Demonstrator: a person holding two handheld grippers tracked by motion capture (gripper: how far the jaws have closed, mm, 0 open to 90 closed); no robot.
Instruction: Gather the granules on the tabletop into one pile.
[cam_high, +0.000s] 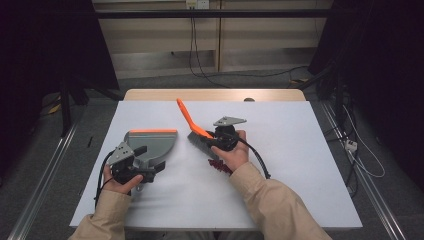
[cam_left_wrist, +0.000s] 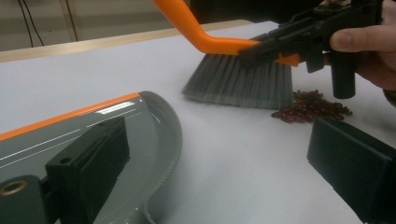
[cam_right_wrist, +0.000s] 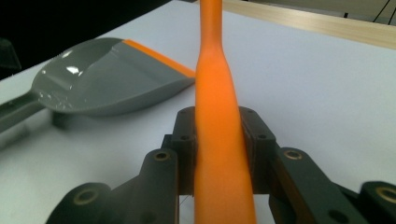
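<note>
- The table (cam_high: 300, 165), covered in a white sheet, carries everything; both grippers work over its near half, with bare white surface stretching away beyond the fingers on every side.
- The dustpan (cam_high: 150, 142), grey with an orange strip along its front lip, lies flat on the table. Its handle end runs back toward the left gripper, and its open mouth faces away from those fingers, toward the far edge.
- The brush (cam_high: 196, 131) has an orange handle slanting up and away from the right gripper's fingers, and grey bristles hanging below them with their tips on the table.
- The left gripper (cam_high: 150, 170) is held in the person's left hand at the dustpan's handle end. In the left gripper view its two black fingers (cam_left_wrist: 88, 168) stand wide apart: one sits over the pan's grey floor, the other is off to the side above bare table, and nothing is pinched between them.
- The right gripper (cam_high: 212, 141) is held in the person's right hand. In the right gripper view its fingers (cam_right_wrist: 187, 144) are clamped on the orange handle from both sides, the handle rising straight up between them.
- A small heap of dark red bits (cam_left_wrist: 310, 107) lies on the table just beside the bristles, under the right gripper and across open table from the left fingers.
</note>
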